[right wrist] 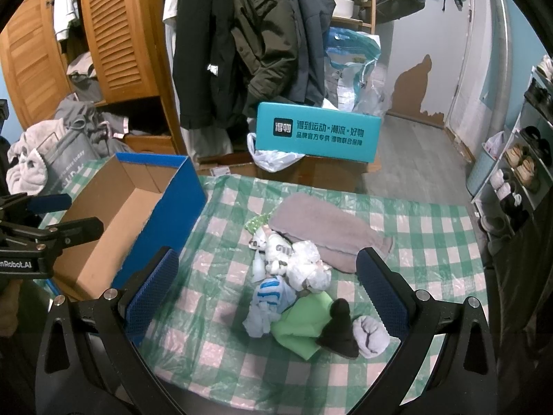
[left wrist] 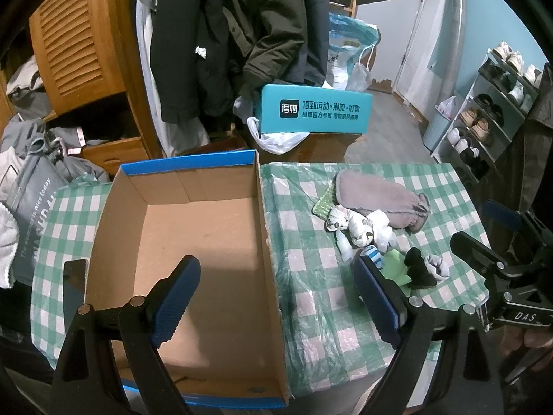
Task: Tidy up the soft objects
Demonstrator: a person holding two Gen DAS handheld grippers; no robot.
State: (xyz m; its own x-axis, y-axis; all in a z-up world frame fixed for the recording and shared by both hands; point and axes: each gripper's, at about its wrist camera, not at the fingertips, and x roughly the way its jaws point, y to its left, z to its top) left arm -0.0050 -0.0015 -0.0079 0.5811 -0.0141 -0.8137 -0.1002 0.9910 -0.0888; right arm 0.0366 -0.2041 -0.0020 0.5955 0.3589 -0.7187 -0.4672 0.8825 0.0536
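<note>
Judging the pile (right wrist: 304, 283) as light, limp fabric: should compress under the jaws and may drag neighbours, so take one piece at its bunched middle, not a loose edge. It lies on the checked surface (right wrist: 432, 238), just right of the empty cardboard box (left wrist: 207, 242): grey plush pouch (right wrist: 321, 235), white printed socks (right wrist: 300, 263), blue-striped sock (right wrist: 268, 297), green cloth (right wrist: 304, 325), black sock (right wrist: 338, 332), grey sock (right wrist: 371, 335), all touching. Right gripper (right wrist: 266, 297) hangs above the pile, left gripper (left wrist: 276, 297) above the box's right wall; both spread wide, holding nothing.
</note>
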